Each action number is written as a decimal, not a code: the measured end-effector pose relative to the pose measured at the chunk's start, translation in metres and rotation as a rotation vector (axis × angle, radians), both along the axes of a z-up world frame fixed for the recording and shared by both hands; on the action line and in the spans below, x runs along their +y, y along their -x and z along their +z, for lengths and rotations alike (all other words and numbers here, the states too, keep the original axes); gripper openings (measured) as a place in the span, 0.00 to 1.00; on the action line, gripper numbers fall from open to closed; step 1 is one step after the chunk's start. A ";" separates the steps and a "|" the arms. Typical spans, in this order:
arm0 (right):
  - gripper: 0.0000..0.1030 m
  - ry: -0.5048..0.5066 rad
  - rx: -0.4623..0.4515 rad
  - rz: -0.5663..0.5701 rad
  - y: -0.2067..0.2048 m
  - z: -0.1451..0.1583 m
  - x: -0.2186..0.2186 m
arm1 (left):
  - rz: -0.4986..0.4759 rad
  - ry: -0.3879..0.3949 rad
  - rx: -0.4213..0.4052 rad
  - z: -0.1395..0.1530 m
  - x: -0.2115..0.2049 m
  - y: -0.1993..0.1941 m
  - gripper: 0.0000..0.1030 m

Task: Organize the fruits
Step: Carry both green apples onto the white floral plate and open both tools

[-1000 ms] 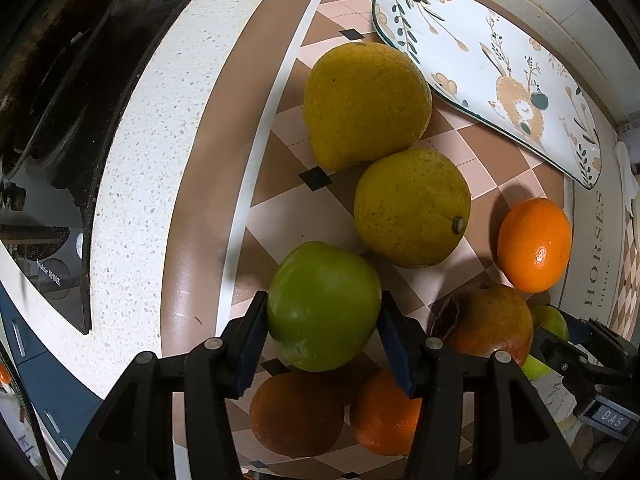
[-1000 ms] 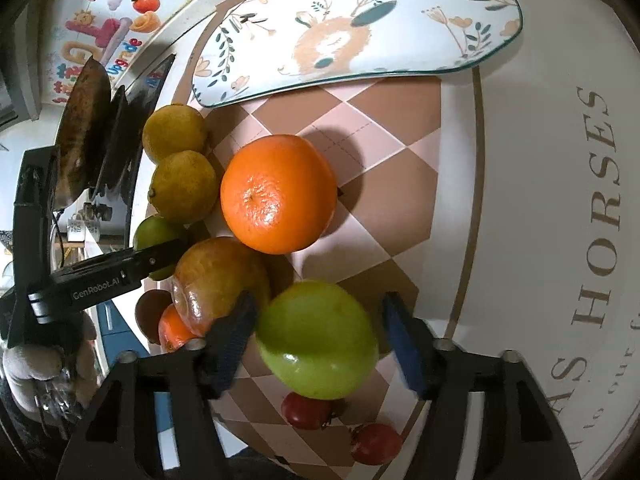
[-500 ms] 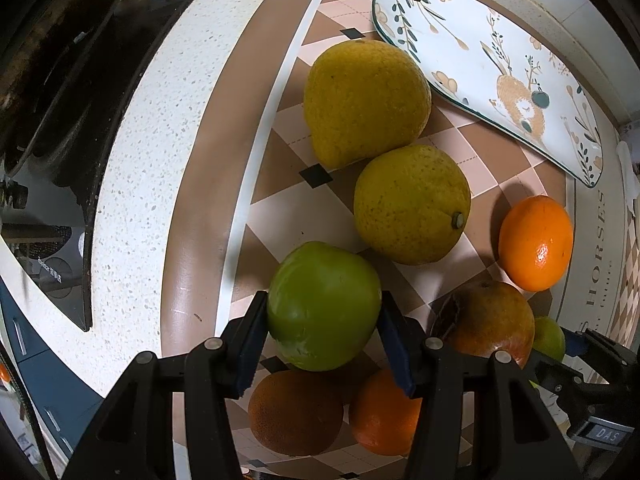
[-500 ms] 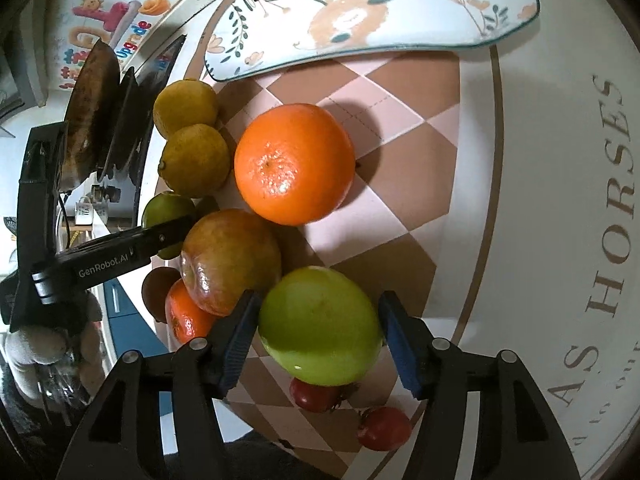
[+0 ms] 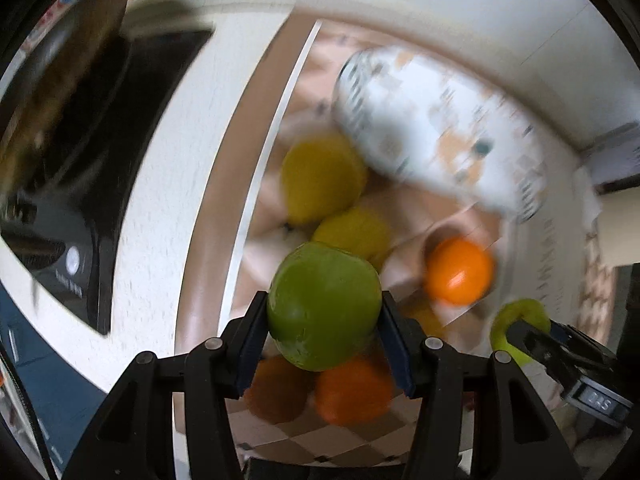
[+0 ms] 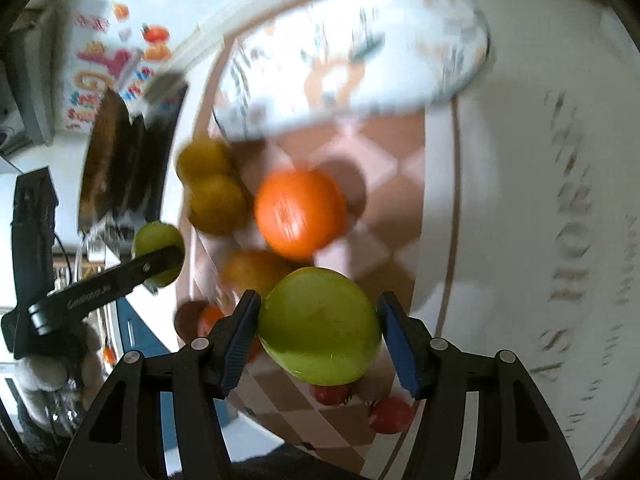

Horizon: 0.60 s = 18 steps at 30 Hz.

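My left gripper is shut on a green apple and holds it above the fruit pile. My right gripper is shut on a second green apple, also lifted. Below lie two yellow lemons, an orange, a brownish apple, another orange and a brown fruit. The patterned plate lies beyond the pile. Each view shows the other gripper with its apple: the right one, the left one. Both views are blurred.
The fruits lie on a checkered mat with lettering along its border. A black stove sits to the left on the white counter. Small red fruits lie near the mat's front edge.
Both grippers have lifted their green apples up and away from the pile; the fruits below look smaller and farther. The plate has come more into view.
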State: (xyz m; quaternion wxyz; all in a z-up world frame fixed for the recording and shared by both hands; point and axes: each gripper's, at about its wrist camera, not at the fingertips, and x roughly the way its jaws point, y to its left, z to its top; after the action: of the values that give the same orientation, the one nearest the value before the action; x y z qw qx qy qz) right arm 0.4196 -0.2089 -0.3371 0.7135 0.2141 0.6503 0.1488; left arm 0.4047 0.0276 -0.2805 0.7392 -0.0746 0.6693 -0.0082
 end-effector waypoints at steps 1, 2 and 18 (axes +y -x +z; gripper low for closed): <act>0.61 0.015 -0.027 -0.010 -0.008 0.009 -0.003 | -0.003 0.012 -0.017 0.009 -0.003 -0.008 0.49; 0.61 0.049 -0.063 -0.018 -0.022 0.020 -0.004 | -0.008 0.032 -0.032 0.017 -0.008 -0.020 0.49; 0.61 0.353 -0.078 0.013 -0.177 -0.013 -0.014 | -0.088 -0.023 0.095 -0.048 -0.082 -0.192 0.49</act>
State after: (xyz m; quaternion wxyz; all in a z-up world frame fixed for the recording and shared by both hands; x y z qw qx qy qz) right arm 0.5970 -0.2233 -0.3500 0.7638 0.0754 0.6394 0.0452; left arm 0.5963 -0.0547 -0.3288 0.7064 -0.0369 0.7062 -0.0298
